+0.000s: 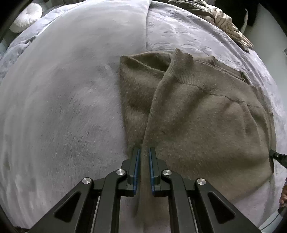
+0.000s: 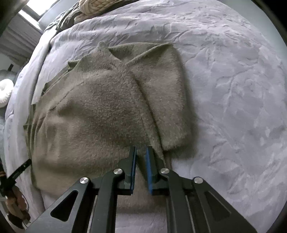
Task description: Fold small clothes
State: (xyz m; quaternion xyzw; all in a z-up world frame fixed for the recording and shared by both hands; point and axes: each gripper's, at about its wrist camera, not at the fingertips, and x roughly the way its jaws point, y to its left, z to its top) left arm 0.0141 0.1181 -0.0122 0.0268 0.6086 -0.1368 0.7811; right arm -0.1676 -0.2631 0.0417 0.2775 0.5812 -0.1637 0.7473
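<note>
A fuzzy brown sweater (image 1: 197, 116) lies on a pale lilac bed cover (image 1: 62, 89), partly folded, with a sleeve or edge laid across its body. My left gripper (image 1: 144, 150) is shut on a raised fold of the sweater near its close edge; the fabric runs up between the blue pads (image 1: 136, 166). In the right wrist view the same sweater (image 2: 100, 107) spreads to the left, and my right gripper (image 2: 141, 148) is shut on a fold at its near edge, beside a doubled-over flap (image 2: 168, 100). Both grippers point steeply down.
A beige braided knit throw (image 1: 231, 26) lies at the far side of the bed, seen also as a knit bundle (image 2: 93, 7). A round white cushion (image 1: 26, 17) sits off the bed's far corner. The crinkled cover (image 2: 233, 89) stretches to the right.
</note>
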